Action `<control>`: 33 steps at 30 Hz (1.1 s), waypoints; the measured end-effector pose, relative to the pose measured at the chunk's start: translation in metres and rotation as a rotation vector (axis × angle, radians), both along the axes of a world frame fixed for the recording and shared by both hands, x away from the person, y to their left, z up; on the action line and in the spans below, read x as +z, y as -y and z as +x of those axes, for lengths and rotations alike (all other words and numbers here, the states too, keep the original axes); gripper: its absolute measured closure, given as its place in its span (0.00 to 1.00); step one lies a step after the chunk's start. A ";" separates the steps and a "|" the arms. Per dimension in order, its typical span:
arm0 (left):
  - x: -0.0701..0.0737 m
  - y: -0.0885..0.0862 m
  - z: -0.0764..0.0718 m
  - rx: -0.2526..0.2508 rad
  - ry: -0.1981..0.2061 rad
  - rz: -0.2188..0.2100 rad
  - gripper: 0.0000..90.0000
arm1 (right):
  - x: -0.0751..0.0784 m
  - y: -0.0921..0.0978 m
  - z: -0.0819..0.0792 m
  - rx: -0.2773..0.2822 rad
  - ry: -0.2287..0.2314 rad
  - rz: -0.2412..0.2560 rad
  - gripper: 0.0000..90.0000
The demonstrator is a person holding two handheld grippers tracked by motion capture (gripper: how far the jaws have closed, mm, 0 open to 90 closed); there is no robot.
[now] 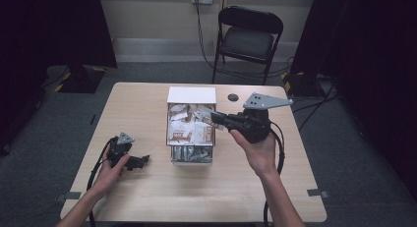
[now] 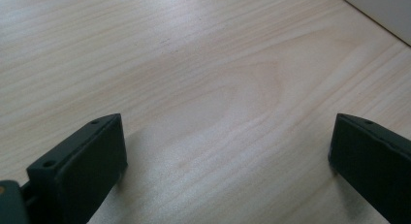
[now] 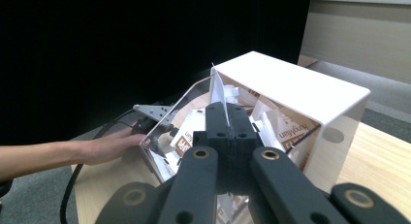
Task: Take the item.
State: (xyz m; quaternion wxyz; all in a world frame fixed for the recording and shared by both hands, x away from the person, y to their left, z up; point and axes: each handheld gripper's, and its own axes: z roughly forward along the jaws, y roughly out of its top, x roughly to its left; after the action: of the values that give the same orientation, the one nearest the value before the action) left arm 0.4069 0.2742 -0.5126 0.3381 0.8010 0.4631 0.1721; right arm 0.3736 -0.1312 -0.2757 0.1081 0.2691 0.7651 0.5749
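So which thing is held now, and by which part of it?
The right hand-held gripper pinches a white sachet by its lower edge, above the box; the left hand-held gripper holds nothing.

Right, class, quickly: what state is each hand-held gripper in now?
Left hand-held gripper: open, holding nothing.
Right hand-held gripper: closed on a white packet.

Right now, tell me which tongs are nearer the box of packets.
Right. The right tongs are over the box, shut on a packet. The left tongs rest on the table, open, off to the box's left.
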 end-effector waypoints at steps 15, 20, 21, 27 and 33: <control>0.000 0.000 0.000 -0.002 -0.001 0.002 0.00 | 0.000 0.026 -0.009 -0.056 0.004 -0.021 1.00; 0.000 0.000 0.000 -0.002 -0.001 0.003 0.00 | -0.004 0.036 -0.011 -0.074 -0.004 -0.029 1.00; 0.000 0.000 0.000 0.000 0.000 0.000 0.00 | -0.005 0.038 -0.012 -0.079 -0.004 -0.033 1.00; 0.000 0.000 0.000 0.000 0.000 0.000 0.00 | -0.011 0.048 -0.010 -0.107 -0.012 -0.036 1.00; 0.000 0.000 0.000 -0.002 -0.001 0.003 0.00 | -0.022 0.056 -0.006 -0.142 -0.028 -0.053 1.00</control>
State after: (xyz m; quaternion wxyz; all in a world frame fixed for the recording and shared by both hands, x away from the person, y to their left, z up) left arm 0.4069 0.2744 -0.5125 0.3371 0.8020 0.4621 0.1720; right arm 0.3673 -0.1871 -0.2977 0.1451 0.3276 0.7606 0.5414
